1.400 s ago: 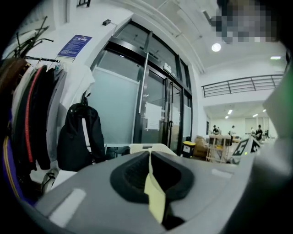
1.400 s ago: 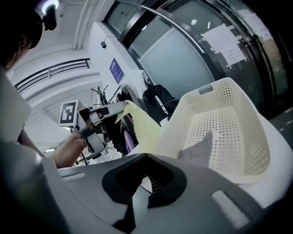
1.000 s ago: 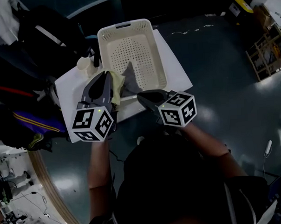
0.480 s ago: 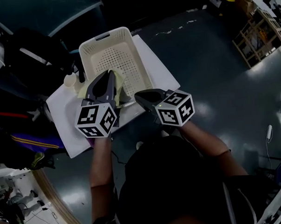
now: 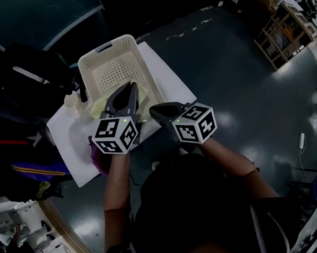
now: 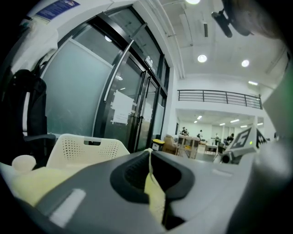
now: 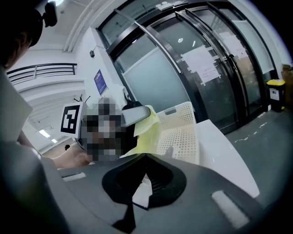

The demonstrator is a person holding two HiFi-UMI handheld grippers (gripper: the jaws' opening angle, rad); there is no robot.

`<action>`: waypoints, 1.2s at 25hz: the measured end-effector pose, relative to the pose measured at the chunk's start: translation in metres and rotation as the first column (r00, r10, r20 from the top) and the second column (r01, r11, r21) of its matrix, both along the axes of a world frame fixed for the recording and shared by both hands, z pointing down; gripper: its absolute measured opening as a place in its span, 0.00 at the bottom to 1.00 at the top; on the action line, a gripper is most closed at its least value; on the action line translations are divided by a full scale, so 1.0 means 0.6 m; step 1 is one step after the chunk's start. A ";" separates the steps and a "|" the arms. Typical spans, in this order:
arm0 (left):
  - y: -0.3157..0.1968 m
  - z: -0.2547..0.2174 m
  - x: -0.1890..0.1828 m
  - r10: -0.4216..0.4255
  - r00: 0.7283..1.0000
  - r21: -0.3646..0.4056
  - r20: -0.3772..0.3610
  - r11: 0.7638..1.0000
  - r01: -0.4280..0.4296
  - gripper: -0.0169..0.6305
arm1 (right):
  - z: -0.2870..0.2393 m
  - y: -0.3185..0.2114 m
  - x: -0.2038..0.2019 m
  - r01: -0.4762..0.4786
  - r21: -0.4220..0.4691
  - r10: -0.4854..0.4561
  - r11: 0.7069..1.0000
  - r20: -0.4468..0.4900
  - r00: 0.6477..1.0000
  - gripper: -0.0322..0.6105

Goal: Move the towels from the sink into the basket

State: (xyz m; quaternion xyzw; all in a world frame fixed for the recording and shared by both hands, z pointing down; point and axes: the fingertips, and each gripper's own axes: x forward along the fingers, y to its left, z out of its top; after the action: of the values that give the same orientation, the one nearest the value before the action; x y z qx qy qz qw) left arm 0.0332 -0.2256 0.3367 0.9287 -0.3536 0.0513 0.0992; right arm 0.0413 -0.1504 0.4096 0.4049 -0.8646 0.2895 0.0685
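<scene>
Lower left of the head view: a purple cloth [image 5: 95, 152] lies on the white bench [image 5: 169, 78]. Upper left: a cream perforated basket [image 5: 90, 61] stands on the bench. Centre: the left gripper [image 5: 132, 88] has its jaws clamped on the yellow towel [image 6: 154, 194], held at the basket's near rim. Just right of it: the right gripper [image 5: 153, 111], jaws together with nothing between them, sits over the bench edge.

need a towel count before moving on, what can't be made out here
Head view: the left gripper covers most of the sink, so towels inside can't be counted.
Head view: the basket's near end sits behind that gripper.
Left gripper view: only a strip of the yellow towel shows between the shut jaws.
</scene>
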 end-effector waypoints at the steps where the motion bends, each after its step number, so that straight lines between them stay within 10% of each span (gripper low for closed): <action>1: 0.000 0.004 0.007 0.009 1.000 -0.007 0.000 1.000 -0.009 0.04 | 0.001 -0.001 0.003 -0.003 -0.002 0.003 1.000 0.000 1.000 0.05; 26: -0.023 0.098 0.048 0.029 0.997 -0.102 0.073 0.995 -0.022 0.04 | 0.032 -0.029 0.035 -0.005 -0.048 0.005 0.999 0.000 1.000 0.05; 30: -0.025 0.110 0.044 0.016 0.996 -0.105 0.089 0.995 -0.007 0.17 | 0.034 -0.031 0.036 0.001 -0.050 -0.001 0.999 0.002 1.000 0.05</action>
State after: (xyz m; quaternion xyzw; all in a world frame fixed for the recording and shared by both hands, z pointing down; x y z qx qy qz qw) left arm 0.0596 -0.2405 0.4025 0.9210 -0.3493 0.1119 0.1312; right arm 0.0628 -0.1692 0.4301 0.4023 -0.8573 0.3117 0.0778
